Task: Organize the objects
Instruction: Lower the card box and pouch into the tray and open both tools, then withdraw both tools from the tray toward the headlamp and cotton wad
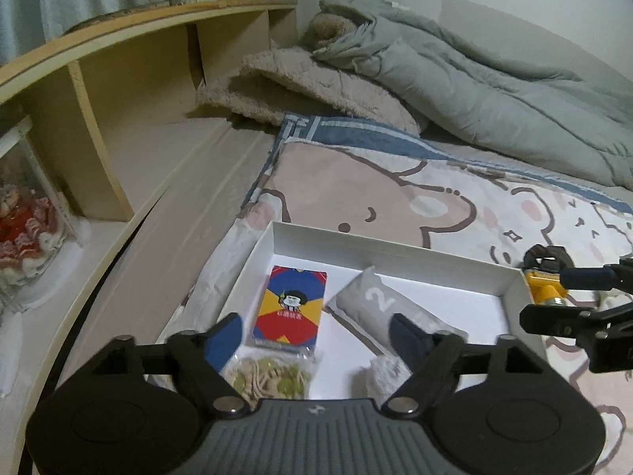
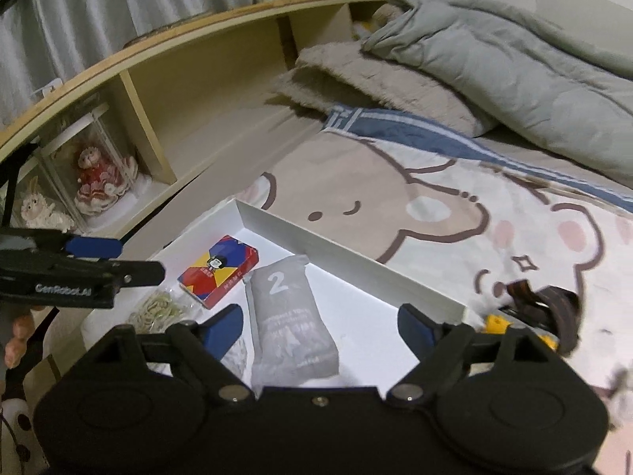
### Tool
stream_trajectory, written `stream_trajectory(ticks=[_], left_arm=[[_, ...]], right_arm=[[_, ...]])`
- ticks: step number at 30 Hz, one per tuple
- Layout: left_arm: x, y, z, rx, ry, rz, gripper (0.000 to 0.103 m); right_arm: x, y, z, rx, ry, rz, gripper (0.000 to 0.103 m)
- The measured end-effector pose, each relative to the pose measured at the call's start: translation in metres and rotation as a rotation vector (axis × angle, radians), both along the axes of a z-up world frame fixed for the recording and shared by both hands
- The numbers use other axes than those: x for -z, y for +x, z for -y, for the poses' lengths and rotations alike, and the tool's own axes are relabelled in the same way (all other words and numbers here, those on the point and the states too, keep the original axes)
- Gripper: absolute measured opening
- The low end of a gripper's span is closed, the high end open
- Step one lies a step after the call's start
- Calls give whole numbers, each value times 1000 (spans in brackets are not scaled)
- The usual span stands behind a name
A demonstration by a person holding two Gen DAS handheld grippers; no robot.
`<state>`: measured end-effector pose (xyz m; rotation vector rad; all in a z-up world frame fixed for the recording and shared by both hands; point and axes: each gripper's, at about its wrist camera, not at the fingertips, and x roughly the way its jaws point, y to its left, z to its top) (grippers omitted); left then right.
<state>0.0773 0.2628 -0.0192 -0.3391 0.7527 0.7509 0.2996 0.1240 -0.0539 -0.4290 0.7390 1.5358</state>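
Now both grippers, left (image 1: 314,334) & right (image 2: 320,322), hang spread, empty over the white box (image 2: 356,261); next probably the yellow toy (image 2: 496,322) at 3 o'clock outside.

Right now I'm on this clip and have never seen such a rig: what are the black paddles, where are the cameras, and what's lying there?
Each picture comes from a fisheye camera on a handheld two-finger gripper, looking along its blue-tipped fingers. A person carries one in each hand. The left gripper and the right gripper are both open, holding nothing. Below them a white box sits on a bear-print blanket. In it lie a card pack, a grey pouch marked 2 and a clear snack bag. A yellow-and-black item lies outside the box on the blanket; I cannot tell what it is.
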Motion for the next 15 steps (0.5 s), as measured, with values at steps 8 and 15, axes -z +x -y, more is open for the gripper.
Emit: stream_trajectory(ticks=[8, 15], left_arm=[[-12, -26, 39, -15, 27, 55, 103], [-21, -41, 71, 5, 51, 88, 103]], right_arm=[[-14, -1, 45, 39, 37, 41, 101], [-20, -1, 81, 75, 78, 53, 103]])
